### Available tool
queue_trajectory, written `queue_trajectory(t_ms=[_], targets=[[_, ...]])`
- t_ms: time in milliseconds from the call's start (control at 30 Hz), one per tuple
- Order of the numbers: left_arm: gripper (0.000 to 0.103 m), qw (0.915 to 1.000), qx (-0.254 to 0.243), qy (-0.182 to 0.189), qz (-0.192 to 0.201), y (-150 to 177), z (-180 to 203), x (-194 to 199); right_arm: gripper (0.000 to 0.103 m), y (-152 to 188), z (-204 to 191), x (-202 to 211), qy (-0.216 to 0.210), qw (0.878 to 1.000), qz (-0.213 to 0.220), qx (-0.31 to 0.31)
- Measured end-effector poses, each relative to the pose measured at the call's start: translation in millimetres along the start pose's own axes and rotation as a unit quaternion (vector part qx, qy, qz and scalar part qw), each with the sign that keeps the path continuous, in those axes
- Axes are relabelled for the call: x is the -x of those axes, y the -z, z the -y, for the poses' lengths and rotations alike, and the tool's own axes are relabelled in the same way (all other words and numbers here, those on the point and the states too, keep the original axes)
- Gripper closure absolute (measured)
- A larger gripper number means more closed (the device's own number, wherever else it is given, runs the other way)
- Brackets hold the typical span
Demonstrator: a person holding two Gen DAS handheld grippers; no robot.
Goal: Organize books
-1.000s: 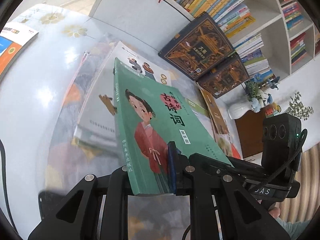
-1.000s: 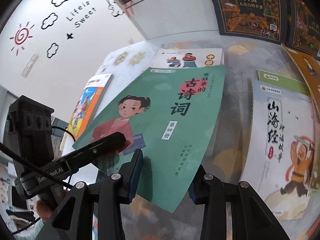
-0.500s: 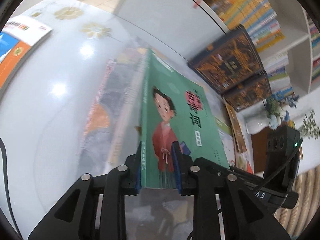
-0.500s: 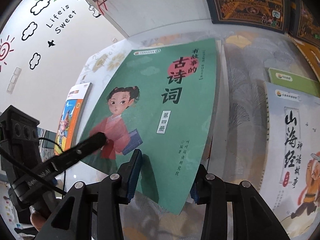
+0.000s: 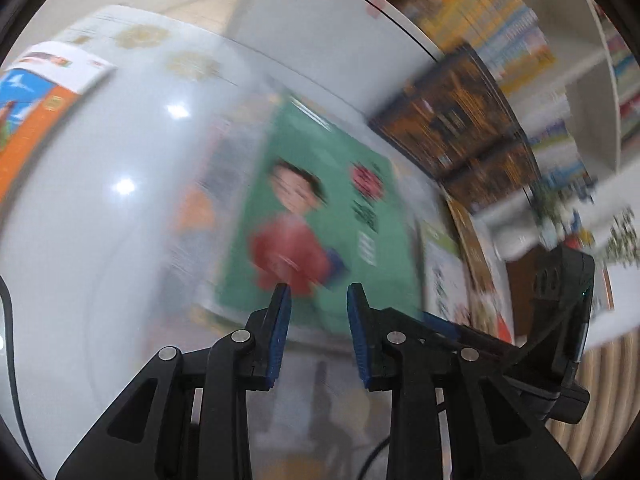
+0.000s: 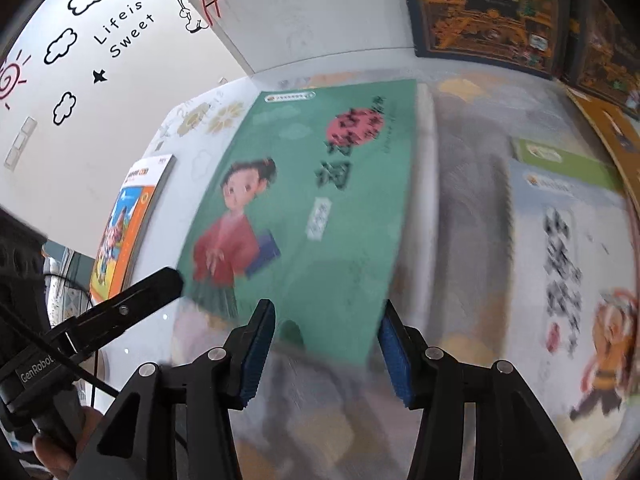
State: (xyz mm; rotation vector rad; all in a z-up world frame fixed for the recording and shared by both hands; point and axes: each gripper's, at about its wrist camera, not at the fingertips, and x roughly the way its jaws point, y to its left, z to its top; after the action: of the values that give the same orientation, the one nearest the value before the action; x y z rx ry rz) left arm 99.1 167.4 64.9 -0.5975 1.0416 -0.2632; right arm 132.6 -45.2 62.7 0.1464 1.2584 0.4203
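Two hand-held grippers hover over the tabletop (image 6: 472, 128), both blurred. Far left, an orange-and-blue book (image 6: 124, 232) lies at the tabletop's left edge. Next, the left hand-held gripper (image 5: 318, 300): jaws parted and opening, pads clear of the green book (image 6: 316, 200), whose near edge shows beyond them. That book lies flat on other books, mid-tabletop. Right hand-held gripper (image 6: 326, 336): jaws opening wider, book's near corner between the pads, untouched. Rightmost, a grey illustrated book (image 6: 568, 264) lies flat.
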Motion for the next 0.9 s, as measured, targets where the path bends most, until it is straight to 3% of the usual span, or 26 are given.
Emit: queue_trajectory(t_ms=[100, 267, 400, 500, 600, 767, 900], targets=[[0.077, 0.998, -0.042, 0.021, -0.043, 23.3, 33.9, -19.8, 0.053, 28.7, 32.2, 17.9, -0.006, 0.999, -0.004, -0.036], [0.077, 0.9876, -0.104, 0.046, -0.109, 61.8, 82.8, -56.1, 0.053, 78.4, 101.8, 62.5, 0.031, 0.993, 0.022, -0.111], [0.077, 0.9794, -0.135, 0.048, -0.142, 80.0, 115.3, -86.8, 0.053, 112.3, 166.5, 93.6, 0.062, 0.977, 0.054, -0.199], [0.077, 0.9785, -0.139, 0.026, -0.15, 85.8, 127.5, -105.3, 0.053, 126.0, 201.9, 101.8, 0.073, 0.963, 0.07, -0.249], [0.077, 0.9794, -0.124, -0.003, -0.16, 85.5, 127.7, -122.6, 0.053, 126.1, 217.3, 99.7, 0.087, 0.961, 0.072, -0.25], [0.077, 0.9807, -0.087, 0.025, -0.173, 79.6, 124.0, -129.6, 0.054, 112.2, 201.7, 88.5, 0.08, 0.97, 0.073, -0.219], [0.075, 0.9791, -0.108, 0.012, -0.172, 87.3, 129.5, -125.5, 0.054, 117.0, 178.7, 83.1, 0.098, 0.977, 0.063, -0.176]])
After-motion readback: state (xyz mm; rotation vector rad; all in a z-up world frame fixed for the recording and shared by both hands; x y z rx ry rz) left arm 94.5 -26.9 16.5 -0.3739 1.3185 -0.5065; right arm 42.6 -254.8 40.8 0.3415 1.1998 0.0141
